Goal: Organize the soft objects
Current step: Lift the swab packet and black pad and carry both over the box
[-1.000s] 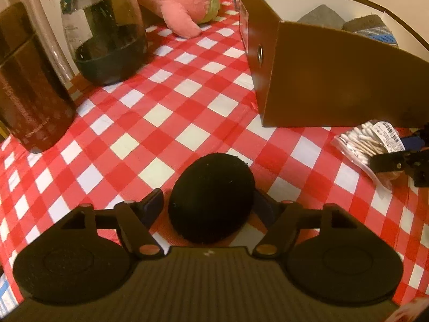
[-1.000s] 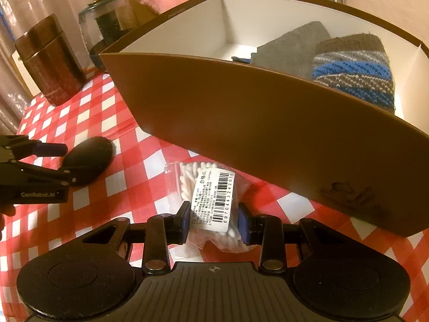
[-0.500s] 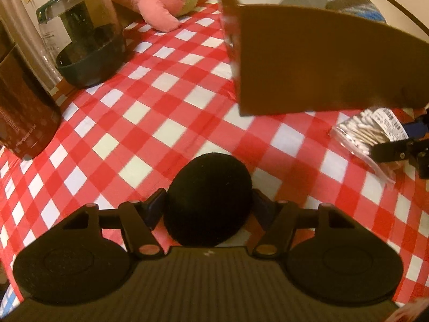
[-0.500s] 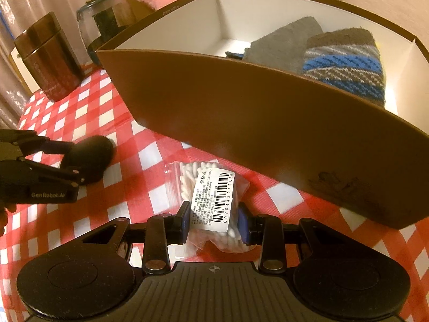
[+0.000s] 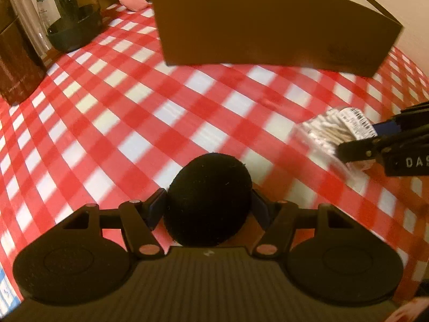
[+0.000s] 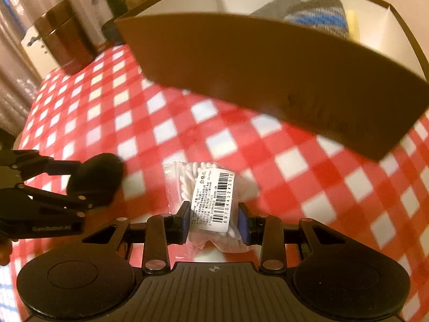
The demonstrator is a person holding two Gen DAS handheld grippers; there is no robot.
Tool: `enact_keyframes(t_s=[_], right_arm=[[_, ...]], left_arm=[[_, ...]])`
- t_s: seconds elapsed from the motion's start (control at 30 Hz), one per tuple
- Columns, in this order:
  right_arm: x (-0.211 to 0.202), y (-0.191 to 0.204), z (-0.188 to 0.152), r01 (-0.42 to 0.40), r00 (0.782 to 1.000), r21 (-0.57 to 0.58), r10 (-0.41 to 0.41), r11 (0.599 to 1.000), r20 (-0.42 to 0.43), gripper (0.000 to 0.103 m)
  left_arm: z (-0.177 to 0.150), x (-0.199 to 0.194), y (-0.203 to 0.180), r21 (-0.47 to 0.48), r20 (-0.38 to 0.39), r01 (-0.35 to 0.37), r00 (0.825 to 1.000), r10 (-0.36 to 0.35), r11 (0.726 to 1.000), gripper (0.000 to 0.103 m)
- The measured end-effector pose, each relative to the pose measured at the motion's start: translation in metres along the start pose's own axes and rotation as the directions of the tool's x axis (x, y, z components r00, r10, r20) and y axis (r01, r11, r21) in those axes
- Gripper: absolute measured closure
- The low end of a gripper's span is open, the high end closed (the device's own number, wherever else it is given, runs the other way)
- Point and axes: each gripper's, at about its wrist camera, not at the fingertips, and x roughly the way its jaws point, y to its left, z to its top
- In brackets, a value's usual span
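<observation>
While over checked cloth (image 5: 166, 102), left claw (image 5: 209, 209) clamped on black pad (image 5: 209, 198), right claw (image 6: 213, 222) on swab bag (image 6: 211, 196).

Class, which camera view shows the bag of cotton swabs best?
The right wrist view: the bag of cotton swabs sits centred and sharp, its barcode label readable, pinched in the right hand-held gripper. The left wrist view shows it only blurred at the right edge.
</observation>
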Motion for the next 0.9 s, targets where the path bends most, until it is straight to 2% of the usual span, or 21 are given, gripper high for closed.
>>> enact_keyframes(t_s=[0.23, 0.33, 0.37, 0.43, 0.5, 0.53, 0.87, 0.9], right_arm=[[-0.02, 0.004, -0.038, -0.036, 0.999, -0.028, 0.035, 0.999, -0.033, 0.067], [-0.019, 0.003, -0.05, -0.059, 0.997, -0.019, 0.058, 0.998, -0.042, 0.065], [-0.018, 0.004, -0.051, -0.064, 0.997, -0.022, 0.063, 0.998, -0.045, 0.062], [-0.017, 0.005, -0.052, -0.062, 0.997, -0.026, 0.061, 0.998, -0.037, 0.044], [-0.017, 0.004, -0.051, -0.065, 0.998, -0.02, 0.064, 0.998, -0.011, 0.033], [-0.017, 0.003, -0.051, -0.068, 0.998, -0.026, 0.068, 0.997, -0.007, 0.031], [-0.006, 0.02, -0.06, -0.028, 1.0, -0.192, 0.027, 0.981, -0.008, 0.031], [-0.006, 0.022, -0.061, -0.025, 1.0, -0.207, 0.025, 0.978, -0.005, 0.035]], left_arm=[[-0.025, -0.019, -0.021, -0.08, -0.026, 0.034, 0.999, -0.037, 0.996, 0.037], [-0.029, -0.018, -0.026, -0.067, -0.043, 0.019, 0.999, -0.022, 0.998, 0.036], [-0.03, -0.018, -0.027, -0.06, -0.045, 0.013, 0.999, -0.016, 0.998, 0.036], [-0.031, -0.018, -0.029, -0.055, -0.039, 0.007, 0.999, -0.01, 0.998, 0.036], [-0.031, -0.017, -0.03, -0.059, -0.041, 0.003, 0.999, -0.005, 0.998, 0.035], [-0.031, -0.016, -0.03, -0.06, -0.043, -0.002, 0.999, -0.001, 0.998, 0.035], [-0.029, -0.015, -0.037, -0.045, -0.045, -0.032, 0.999, 0.03, 0.998, 0.035], [-0.029, -0.015, -0.038, -0.041, -0.046, -0.037, 0.998, 0.035, 0.998, 0.036]])
